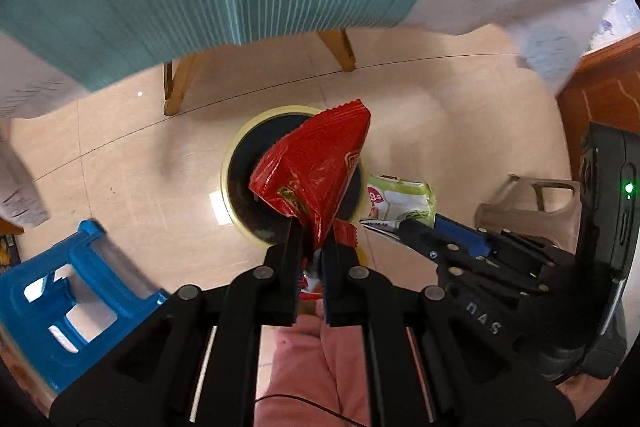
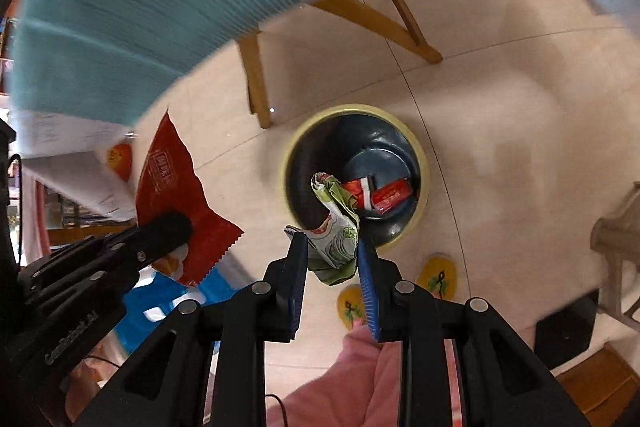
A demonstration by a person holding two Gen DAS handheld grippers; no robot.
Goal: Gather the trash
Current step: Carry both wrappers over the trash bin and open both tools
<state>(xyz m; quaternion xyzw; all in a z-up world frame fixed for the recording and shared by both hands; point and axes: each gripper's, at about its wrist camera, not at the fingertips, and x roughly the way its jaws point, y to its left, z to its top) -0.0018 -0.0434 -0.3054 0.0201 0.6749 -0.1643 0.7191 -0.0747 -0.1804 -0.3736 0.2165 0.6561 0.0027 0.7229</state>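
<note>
The left gripper [image 1: 310, 247] pinches a red snack wrapper [image 1: 312, 167] by its lower edge, fingers pressed nearly together. The right gripper [image 2: 332, 255] clamps a crumpled green-and-white packet [image 2: 338, 227]. Both point steeply down above the yellow-rimmed waste bin [image 2: 424, 163] on the floor, so released trash should fall inside, where red litter [image 2: 390, 197] already lies.

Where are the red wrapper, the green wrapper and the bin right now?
red wrapper [image 1: 316, 167], left wrist view, middle of its crinkled face.
green wrapper [image 2: 340, 239], right wrist view, printed middle between the fingers.
bin [image 2: 424, 163], right wrist view, pale yellow rim.
</note>
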